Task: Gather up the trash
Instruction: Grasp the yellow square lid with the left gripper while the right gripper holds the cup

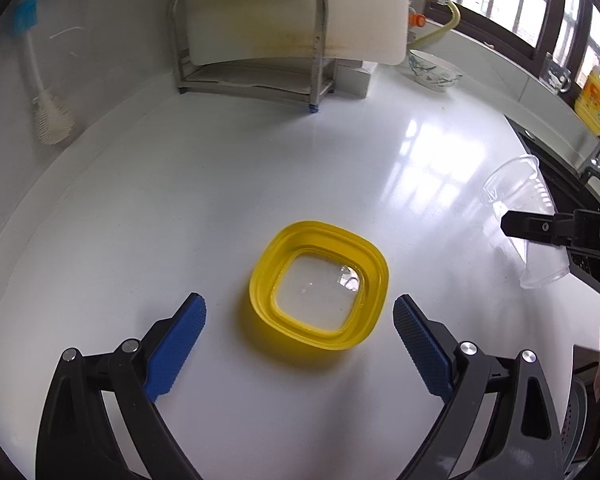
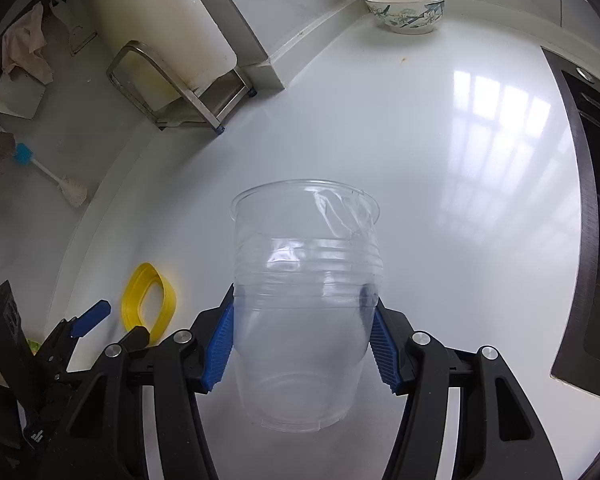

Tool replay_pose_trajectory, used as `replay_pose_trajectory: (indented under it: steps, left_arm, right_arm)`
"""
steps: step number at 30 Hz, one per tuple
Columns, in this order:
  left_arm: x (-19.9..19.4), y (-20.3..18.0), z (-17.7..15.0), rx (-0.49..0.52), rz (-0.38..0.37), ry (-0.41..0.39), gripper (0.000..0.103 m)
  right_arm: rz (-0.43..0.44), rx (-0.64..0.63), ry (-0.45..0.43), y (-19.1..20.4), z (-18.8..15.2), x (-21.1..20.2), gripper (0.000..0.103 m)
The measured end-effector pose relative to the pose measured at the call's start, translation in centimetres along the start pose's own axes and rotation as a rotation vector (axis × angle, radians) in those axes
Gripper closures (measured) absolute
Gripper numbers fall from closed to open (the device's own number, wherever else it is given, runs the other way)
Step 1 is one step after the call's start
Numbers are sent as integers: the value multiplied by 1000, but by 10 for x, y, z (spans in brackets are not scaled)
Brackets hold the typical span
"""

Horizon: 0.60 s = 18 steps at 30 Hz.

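Right gripper (image 2: 302, 344) is clamped on a clear plastic cup (image 2: 306, 280), blue pads pressing its lower sides; the cup wall is thin and creased near the rim, so I judge a light squeeze is enough and more would buckle it. The cup is carried clear of the white counter (image 2: 420, 140), mouth pointing away from me.

Left gripper (image 1: 300, 340) has its jaws spread wide with nothing between the pads. A yellow lid (image 1: 319, 285) lies flat on the counter just ahead of the fingertips, roughly centred between them, not touched.

Step in hand, as I read it: pick up the lid. It sits low and flat, so I want the pads down at counter level, straddling two opposite edges, then close on the raised rim. Coming in too high would skate off the top edge.

Pose: both grippers angled steeply downward. In the left view the right gripper and cup show at the far right, well apart from the lid.

A patterned bowl (image 2: 405, 10) stands at the back of the counter, out of the way.
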<state>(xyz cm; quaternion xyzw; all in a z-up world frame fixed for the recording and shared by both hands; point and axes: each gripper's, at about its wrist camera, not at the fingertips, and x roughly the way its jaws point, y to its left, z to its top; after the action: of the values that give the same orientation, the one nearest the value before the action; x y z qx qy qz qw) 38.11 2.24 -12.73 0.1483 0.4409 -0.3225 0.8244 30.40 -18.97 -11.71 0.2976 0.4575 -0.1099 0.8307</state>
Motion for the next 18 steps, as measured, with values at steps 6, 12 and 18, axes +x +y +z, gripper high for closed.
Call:
replay_pose_trajectory:
  steps: [6,12,18]
  left_arm:
    - [13,-7,0,102,-18,25,10]
    - [27,-5,6,131,-30,40,8]
    - [29,-4,12,120,-43,24,14]
  right_arm:
    - [14,3,-16,1,-2,-10,46]
    - [21,-8,-28,2,-7,-21,46]
    - [12,-14,-46,1,-11,-33,46]
